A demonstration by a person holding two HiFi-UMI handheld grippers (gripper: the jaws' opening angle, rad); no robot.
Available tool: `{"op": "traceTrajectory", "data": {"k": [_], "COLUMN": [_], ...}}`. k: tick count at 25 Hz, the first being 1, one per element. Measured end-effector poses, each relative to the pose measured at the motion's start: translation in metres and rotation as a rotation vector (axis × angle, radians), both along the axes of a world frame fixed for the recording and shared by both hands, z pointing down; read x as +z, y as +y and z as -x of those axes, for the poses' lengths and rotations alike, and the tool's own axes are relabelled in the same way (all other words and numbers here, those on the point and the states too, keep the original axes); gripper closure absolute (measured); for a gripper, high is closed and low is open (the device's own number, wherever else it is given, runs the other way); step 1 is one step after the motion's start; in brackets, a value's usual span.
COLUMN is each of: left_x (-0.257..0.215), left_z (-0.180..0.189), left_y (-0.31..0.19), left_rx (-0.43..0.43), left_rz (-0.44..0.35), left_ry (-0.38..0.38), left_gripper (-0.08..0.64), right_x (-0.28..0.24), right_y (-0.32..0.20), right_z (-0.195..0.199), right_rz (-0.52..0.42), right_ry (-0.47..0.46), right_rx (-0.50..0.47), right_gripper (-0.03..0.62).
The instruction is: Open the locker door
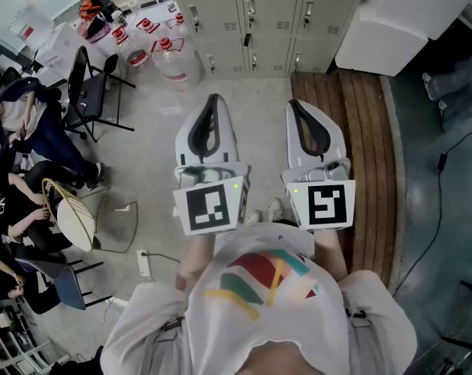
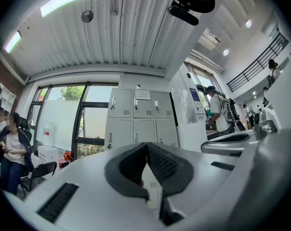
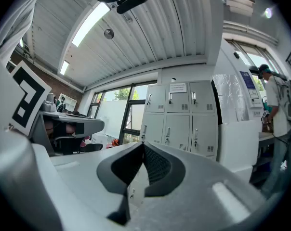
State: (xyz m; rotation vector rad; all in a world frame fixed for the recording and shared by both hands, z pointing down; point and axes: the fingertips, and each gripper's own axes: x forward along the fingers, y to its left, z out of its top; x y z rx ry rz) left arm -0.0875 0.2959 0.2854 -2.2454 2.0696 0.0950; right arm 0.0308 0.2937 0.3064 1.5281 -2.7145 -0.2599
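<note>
A bank of grey lockers (image 1: pixel 252 22) stands against the far wall, all doors closed, each with a small latch handle. They also show ahead in the left gripper view (image 2: pixel 140 117) and the right gripper view (image 3: pixel 177 114). My left gripper (image 1: pixel 213 100) and right gripper (image 1: pixel 296 104) are held side by side in front of me, pointing at the lockers from well short of them. Both have their jaws pressed together with nothing between them, as the left gripper (image 2: pixel 146 144) and right gripper (image 3: pixel 143 144) show in their own views.
A wooden platform (image 1: pixel 361 131) runs along the right with a big white block (image 1: pixel 400 22) at its far end. Water jugs (image 1: pixel 173 57) and a black chair (image 1: pixel 91 92) stand left of the lockers. People sit at the far left (image 1: pixel 17 147). A person with a backpack (image 2: pixel 220 109) stands at the right.
</note>
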Motion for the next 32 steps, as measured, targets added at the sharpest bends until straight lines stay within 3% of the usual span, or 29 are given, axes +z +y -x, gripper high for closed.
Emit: {"op": "traceTrajectory", "data": {"k": [12,17,26,32], "left_x": [0.003,0.002,0.002,-0.002], "left_z": [-0.013,-0.023,-0.041,-0.041], "left_y": [-0.005,-0.011,-0.026,-0.039], "left_rx": [0.017,0.016,-0.011,-0.025], "left_rz": [-0.027,-0.029,-0.045,-0.067], "left_ry": [0.004,0.001,0.000,0.004], "left_gripper": [0.545,0.545,0.545,0.545], "right_x": [0.003,-0.002,0.009,0.007], "right_y": [-0.007,-0.012,-0.031,-0.046], "right_z": [-0.020,-0.037,-0.078,-0.085], "right_rz": [-0.004,-0.005,-0.009,-0.032], "right_ry": [-0.012,-0.075,-0.054,-0.049], "right_rx": [0.008,-0.001,0.023,0.025], "right_gripper": [0.588,0.588,0.588,0.588]}}
